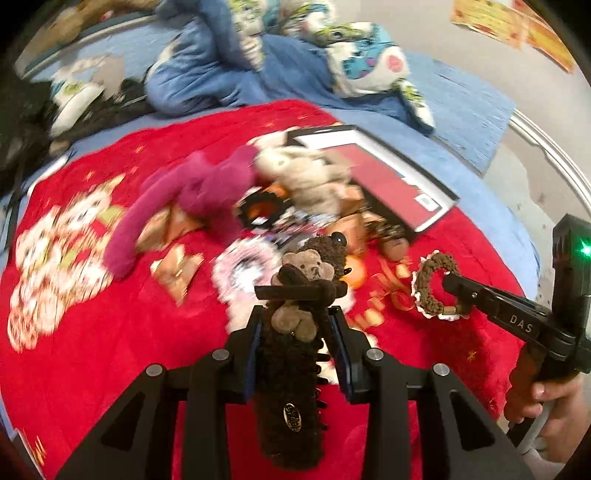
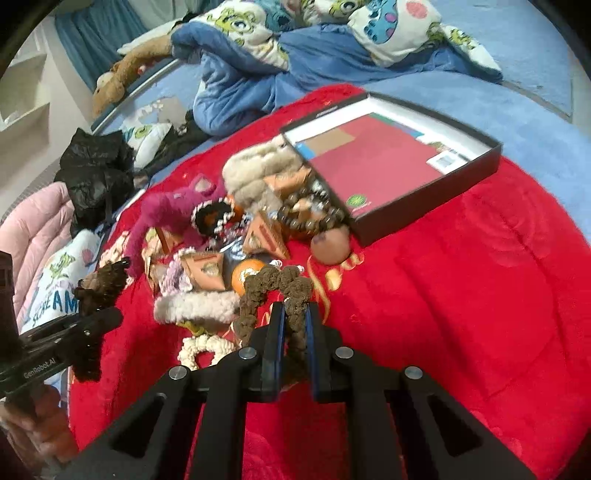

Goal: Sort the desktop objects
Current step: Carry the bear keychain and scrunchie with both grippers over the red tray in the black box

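Note:
My left gripper (image 1: pixel 295 321) is shut on a dark brown fuzzy hair clip with a small teddy bear (image 1: pixel 291 369), held above the red blanket (image 1: pixel 110 350); the clip also shows in the right wrist view (image 2: pixel 99 288). My right gripper (image 2: pixel 293 314) is shut on a brown crocheted scrunchie (image 2: pixel 273 291), also seen in the left wrist view (image 1: pixel 434 288) at the right gripper's tip (image 1: pixel 448 282). A pile of small things lies ahead: a pink plush (image 2: pixel 166 210), a beige plush (image 2: pixel 255 173), a black scrunchie (image 2: pixel 212 218), an orange (image 2: pixel 245 275), bead bracelets (image 2: pixel 306 214).
An open black box with a red sheet inside (image 2: pixel 395 162) sits on the blanket behind the pile. A pink fuzzy scrunchie (image 2: pixel 195 306) and a white one (image 2: pixel 203 349) lie near my right gripper. Blue bedding and cartoon pillows (image 2: pixel 388 33) lie beyond. A black bag (image 2: pixel 96 170) is at left.

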The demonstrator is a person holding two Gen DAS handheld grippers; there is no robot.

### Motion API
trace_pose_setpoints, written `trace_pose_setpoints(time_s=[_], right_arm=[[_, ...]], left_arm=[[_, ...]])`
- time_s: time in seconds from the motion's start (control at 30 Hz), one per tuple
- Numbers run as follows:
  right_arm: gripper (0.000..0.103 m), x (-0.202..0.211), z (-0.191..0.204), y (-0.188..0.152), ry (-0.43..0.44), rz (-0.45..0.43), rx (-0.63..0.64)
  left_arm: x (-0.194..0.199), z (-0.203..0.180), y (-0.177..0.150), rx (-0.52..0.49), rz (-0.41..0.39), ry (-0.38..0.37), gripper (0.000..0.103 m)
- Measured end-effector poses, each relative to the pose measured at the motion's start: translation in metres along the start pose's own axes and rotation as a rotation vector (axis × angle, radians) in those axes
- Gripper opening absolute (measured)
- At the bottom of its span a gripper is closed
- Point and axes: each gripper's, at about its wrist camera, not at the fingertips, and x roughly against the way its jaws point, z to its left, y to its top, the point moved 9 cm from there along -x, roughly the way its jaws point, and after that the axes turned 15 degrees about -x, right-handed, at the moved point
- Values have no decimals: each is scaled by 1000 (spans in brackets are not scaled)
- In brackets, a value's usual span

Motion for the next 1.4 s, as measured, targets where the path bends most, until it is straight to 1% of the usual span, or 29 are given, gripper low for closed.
trace_pose_setpoints(time_s=[0.03,0.17,0.27,0.33,0.43,0.57,0.73,0.8,0.9,0.97,1.17,1.27,1.4], right_arm=[[11,4,-1,2,-2,-10,-2],[11,25,-8,14,-13,-58,-18],[11,42,-23,24,-47,-109,-26],[11,45,-26,26,-57,-117,-28],[11,54,-37,28,-73,-140,-45],[11,63,-48,29,-87,-162,-65],[11,69,-56,32,-84,-181,-91],[11,68,-58,34,-79,-180,-100],[11,65,-57,37,-73,-175,-84],[11,64,-56,40,-73,-172,-67],[11,59,-54,61,-67,-177,-38],[11,56,-53,72,-59,-181,-35],[11,43,-52,89,-57,-176,-21]], left_arm=[[-1,-7,7,-22,-5,-10,35],[-2,-32,29,-51,-26,-66,35],[-8,-55,41,-93,-28,-83,35],[-13,-73,47,-129,-21,-100,35],[-16,-93,54,-178,-21,-109,35],[-19,-107,61,-231,-31,-93,35],[-24,-112,68,-244,-20,-100,35],[-26,-112,71,-252,-18,-88,35],[-27,-111,76,-262,-18,-73,35],[-28,-109,81,-245,-19,-92,35],[-34,-105,100,-224,-22,-110,35],[-43,-105,110,-219,-17,-130,35],[-60,-106,127,-225,-7,-138,35]])
